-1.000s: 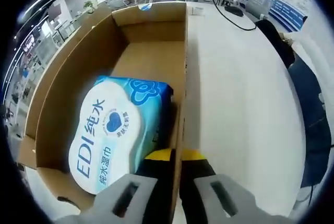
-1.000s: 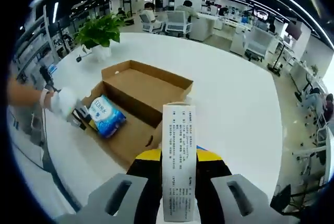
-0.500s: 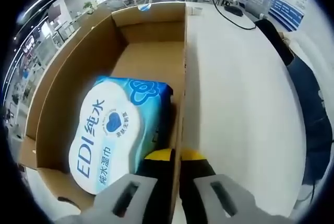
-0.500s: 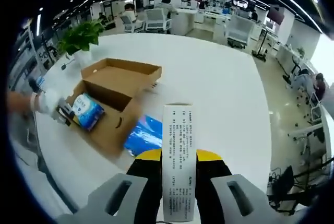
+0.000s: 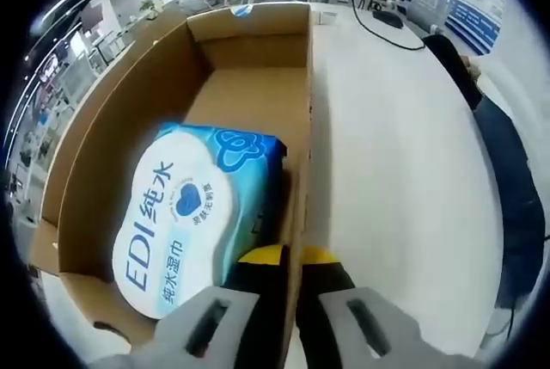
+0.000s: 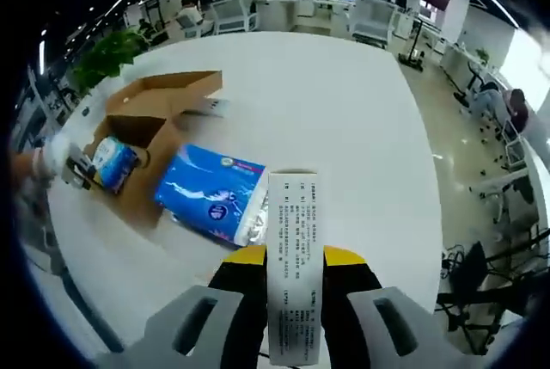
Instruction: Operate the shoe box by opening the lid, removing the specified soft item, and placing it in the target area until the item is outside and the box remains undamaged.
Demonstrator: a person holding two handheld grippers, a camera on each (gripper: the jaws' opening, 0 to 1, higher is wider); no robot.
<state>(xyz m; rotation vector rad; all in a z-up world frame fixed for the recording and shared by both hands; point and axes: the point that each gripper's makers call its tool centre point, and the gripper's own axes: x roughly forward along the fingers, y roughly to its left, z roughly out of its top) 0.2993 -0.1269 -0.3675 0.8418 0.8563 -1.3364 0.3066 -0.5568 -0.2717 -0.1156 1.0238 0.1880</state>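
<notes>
With left jaws pinching the box (image 5: 296,128) wall and right jaws pinching a pack (image 6: 295,257), tugging risked tearing cardboard.

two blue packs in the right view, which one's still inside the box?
The smaller wet-wipe pack, printed EDI, sits inside the cardboard box. The larger blue pack lies flat on the white table beside the box, nearer the right gripper.
</notes>
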